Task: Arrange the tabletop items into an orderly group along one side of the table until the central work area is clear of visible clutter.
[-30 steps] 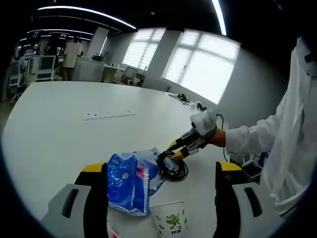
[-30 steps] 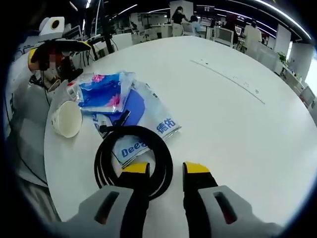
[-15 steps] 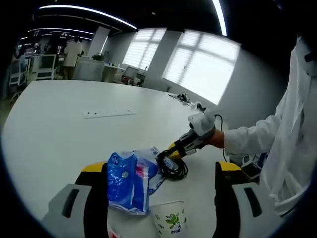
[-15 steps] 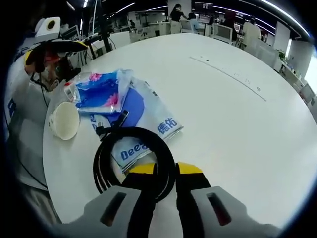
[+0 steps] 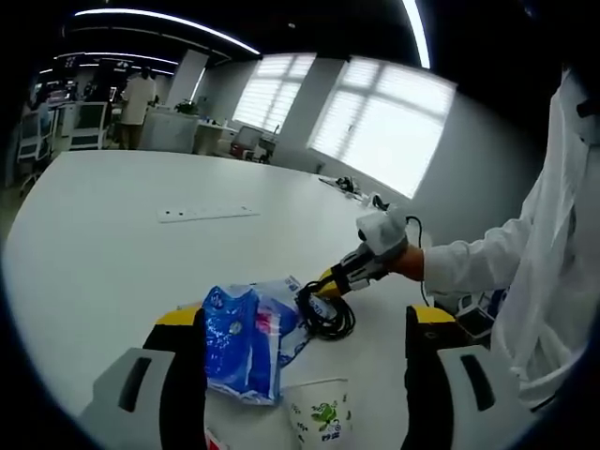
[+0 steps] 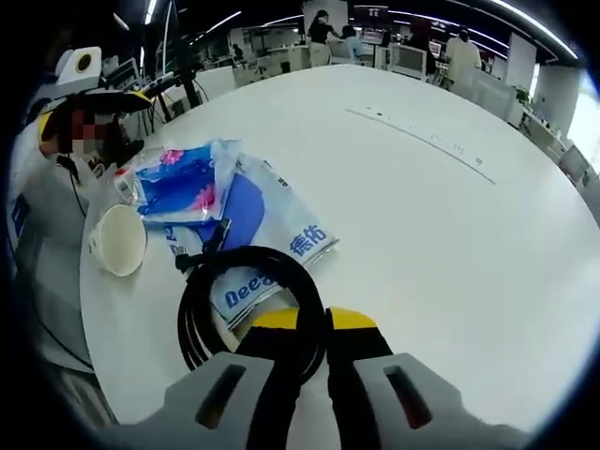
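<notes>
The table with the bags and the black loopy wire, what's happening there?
A person is tidying a white table with a grabbing tool in each hand. The right tool has pinched the coiled black cable, which lies partly over a white and blue bag. A blue packet and a paper cup sit beside it. The left tool waits open near them, holding nothing.

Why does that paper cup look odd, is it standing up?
Tipped over. The paper cup lies on its side on the white table, open mouth showing.
</notes>
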Demonstrator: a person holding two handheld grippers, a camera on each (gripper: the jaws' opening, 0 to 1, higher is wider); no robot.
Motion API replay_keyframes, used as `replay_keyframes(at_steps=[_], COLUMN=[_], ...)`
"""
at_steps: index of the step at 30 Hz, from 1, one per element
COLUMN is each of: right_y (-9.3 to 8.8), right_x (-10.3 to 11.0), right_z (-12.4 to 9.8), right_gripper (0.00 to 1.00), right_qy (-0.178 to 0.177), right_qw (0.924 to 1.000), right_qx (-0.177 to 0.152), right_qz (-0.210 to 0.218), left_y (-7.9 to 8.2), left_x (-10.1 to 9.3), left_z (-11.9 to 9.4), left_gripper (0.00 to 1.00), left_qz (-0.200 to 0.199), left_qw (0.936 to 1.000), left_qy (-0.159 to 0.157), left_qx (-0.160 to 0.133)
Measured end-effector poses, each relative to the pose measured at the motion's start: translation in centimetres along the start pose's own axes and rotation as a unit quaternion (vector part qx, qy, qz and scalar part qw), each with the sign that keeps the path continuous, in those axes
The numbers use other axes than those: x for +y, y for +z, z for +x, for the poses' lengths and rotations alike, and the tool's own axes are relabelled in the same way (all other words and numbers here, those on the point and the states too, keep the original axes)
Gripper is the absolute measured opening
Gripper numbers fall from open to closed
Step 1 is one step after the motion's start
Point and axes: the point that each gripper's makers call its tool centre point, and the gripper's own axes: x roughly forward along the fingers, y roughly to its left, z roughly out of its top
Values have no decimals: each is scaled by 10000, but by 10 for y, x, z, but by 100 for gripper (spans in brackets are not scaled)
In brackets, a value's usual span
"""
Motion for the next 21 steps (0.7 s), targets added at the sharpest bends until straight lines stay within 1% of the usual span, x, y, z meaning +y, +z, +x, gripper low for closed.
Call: replay_keyframes(at_steps=[21], right_y=[0], right_x=[3], right_z=[-8], right_gripper=[4], right_qy=[41], right_qw=[9999], right_qx=[-157], right_qz=[55], left_y=[-1], left_x=[-5], left_z=[3], left_gripper=[88], left_qz=[1], left_qw=[10000], left_qy=[-34], left_qx=[0])
